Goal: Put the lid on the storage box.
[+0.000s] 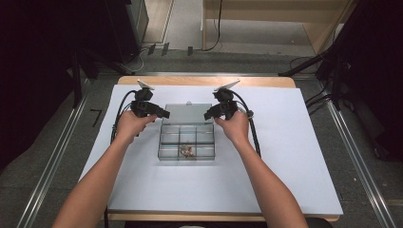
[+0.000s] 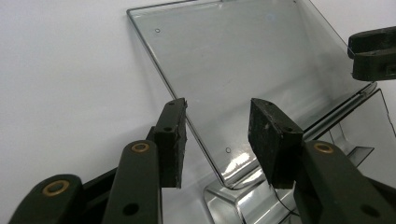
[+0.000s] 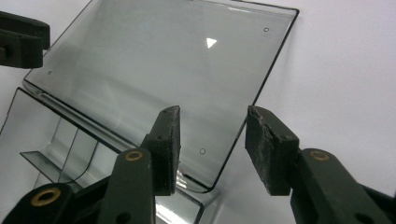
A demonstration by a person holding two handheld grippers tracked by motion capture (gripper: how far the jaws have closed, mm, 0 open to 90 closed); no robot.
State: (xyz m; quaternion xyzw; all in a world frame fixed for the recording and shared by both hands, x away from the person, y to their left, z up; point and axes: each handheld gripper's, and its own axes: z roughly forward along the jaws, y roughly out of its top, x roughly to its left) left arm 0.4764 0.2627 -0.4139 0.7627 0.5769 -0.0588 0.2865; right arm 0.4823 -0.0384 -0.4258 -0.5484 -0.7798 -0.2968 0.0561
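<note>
A clear plastic compartment box (image 1: pixel 186 158) sits mid-table on the white sheet, its lid (image 1: pixel 187 113) swung open toward the far side. A front compartment holds small reddish bits (image 1: pixel 186 151). My left gripper (image 1: pixel 164 114) is at the lid's left edge. In the left gripper view its jaws (image 2: pixel 219 112) straddle that edge of the lid (image 2: pixel 243 70) with a gap showing. My right gripper (image 1: pixel 208 115) mirrors it at the right edge, its jaws (image 3: pixel 212 116) standing apart around the lid (image 3: pixel 154 70). Neither pair of pads presses on the plastic.
A white sheet (image 1: pixel 285 156) covers most of the wooden table (image 1: pixel 204 80). Cables trail from both grippers toward the near side. Dark stands and floor rails flank the table. The box's base (image 3: pixel 56 135) lies just below the lid's hinge.
</note>
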